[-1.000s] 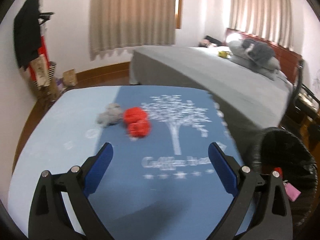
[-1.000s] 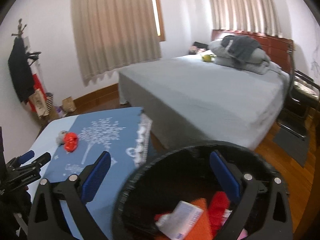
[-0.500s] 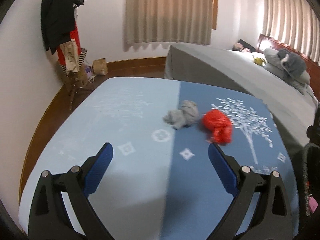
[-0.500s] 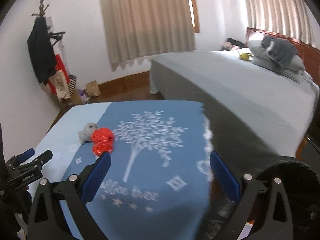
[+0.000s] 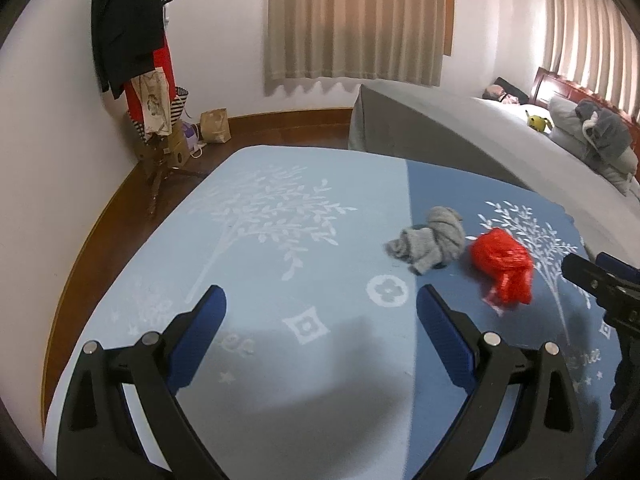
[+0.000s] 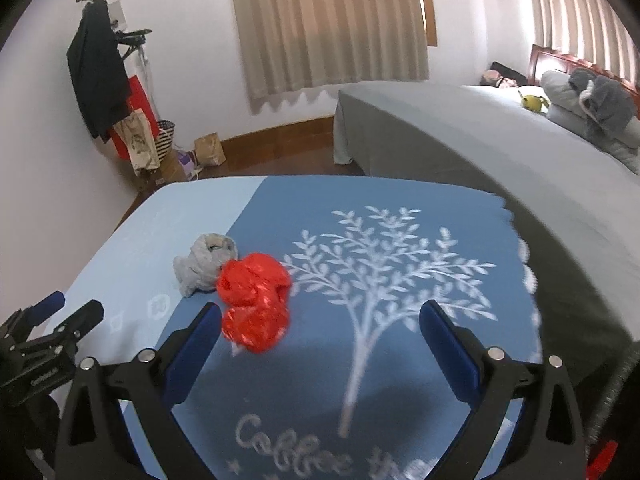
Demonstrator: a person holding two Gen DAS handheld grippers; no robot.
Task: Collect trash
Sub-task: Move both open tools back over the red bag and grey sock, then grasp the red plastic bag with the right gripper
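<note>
Both grippers have swung away from the black bin and toward the table since a second ago: the bin that filled the right wrist view then is now only a dark sliver at the bottom right edge, and the trash on the cloth has grown larger in both views. Now the right gripper (image 6: pixel 320 340) hangs over the dark blue half of the tablecloth (image 6: pixel 400 360), its blue-padded jaws spread wide with nothing between them, and the crumpled red plastic bag (image 6: pixel 254 307) lies just beside its left finger, slightly farther out. Touching the red bag on its far left side is a crumpled grey wad (image 6: pixel 202 264), which sits close to the seam between the dark and pale halves of the cloth. In the left wrist view the left gripper (image 5: pixel 322 320) hovers over the pale blue half of the tablecloth (image 5: pixel 260 240), jaws likewise wide apart and empty; the grey wad (image 5: pixel 430 242) and the red plastic bag (image 5: pixel 502 268) lie ahead and to the right of its right finger, well clear of it. At the right edge of that view the tip of the right gripper (image 5: pixel 600 276) pokes in near the red bag. Beyond the table stand a grey-covered bed (image 6: pixel 480 136) to the right and a coat stand (image 5: pixel 132 32) hung with dark clothing at far left.
</note>
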